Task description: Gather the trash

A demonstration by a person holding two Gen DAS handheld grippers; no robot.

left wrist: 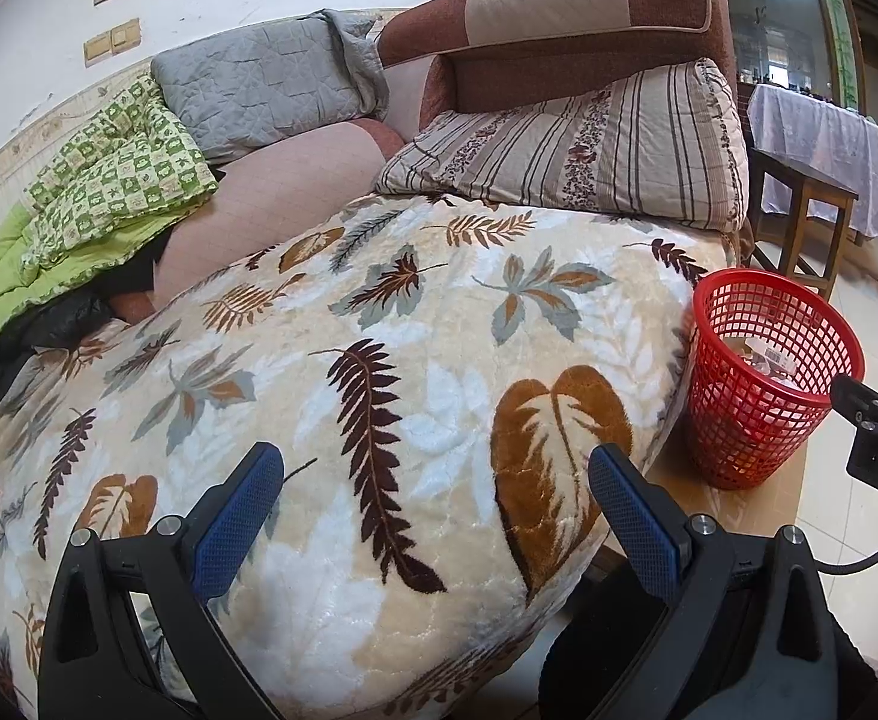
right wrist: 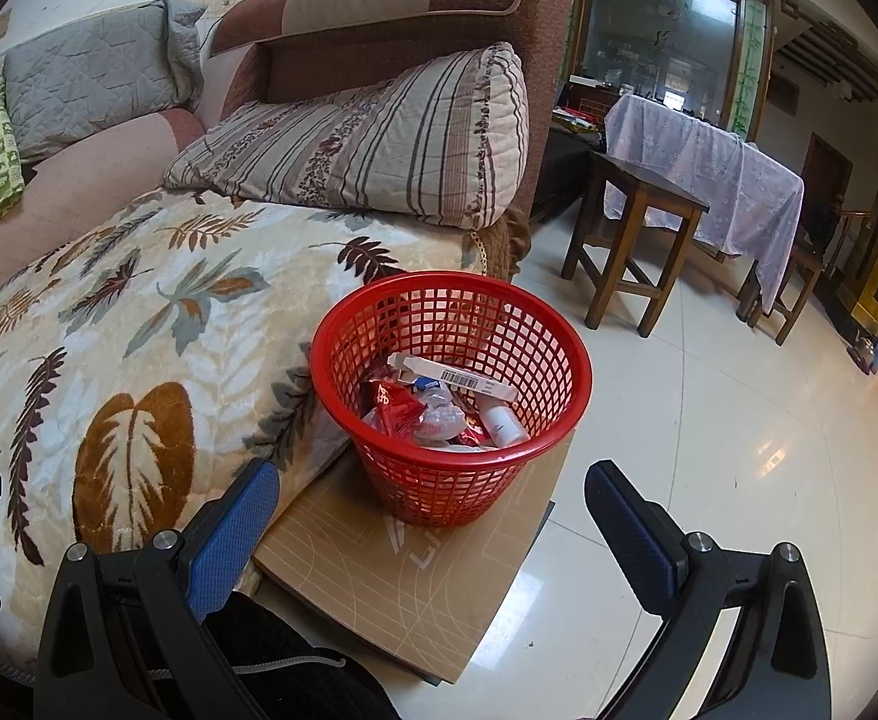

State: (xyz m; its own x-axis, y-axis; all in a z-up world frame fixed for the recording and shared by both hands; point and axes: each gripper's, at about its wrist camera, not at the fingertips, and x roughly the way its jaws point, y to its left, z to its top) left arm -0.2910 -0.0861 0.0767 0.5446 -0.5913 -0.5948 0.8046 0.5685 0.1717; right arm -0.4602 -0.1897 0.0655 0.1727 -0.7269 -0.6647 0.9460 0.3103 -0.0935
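Between the blue-padded fingers of the left gripper, which are spread wide with nothing held, only the plush leaf-printed blanket over the sofa seat is seen; no loose trash is visible on it. The right gripper is likewise spread apart and empty, held above and just short of the red plastic mesh basket, which stands on a brown cardboard sheet on the tiled floor, touching the blanket's edge. Inside the basket, the collected trash is seen: a white barcoded strip, red wrappers, a small white bottle. The collecting appears largely done. Before it is called finished, the blanket folds, the striped quilted pillow and the floor by the wooden stool are best scanned. Any remaining piece should be approached with fingers kept wide, pinched without snagging the pile, and released only once over the rim.
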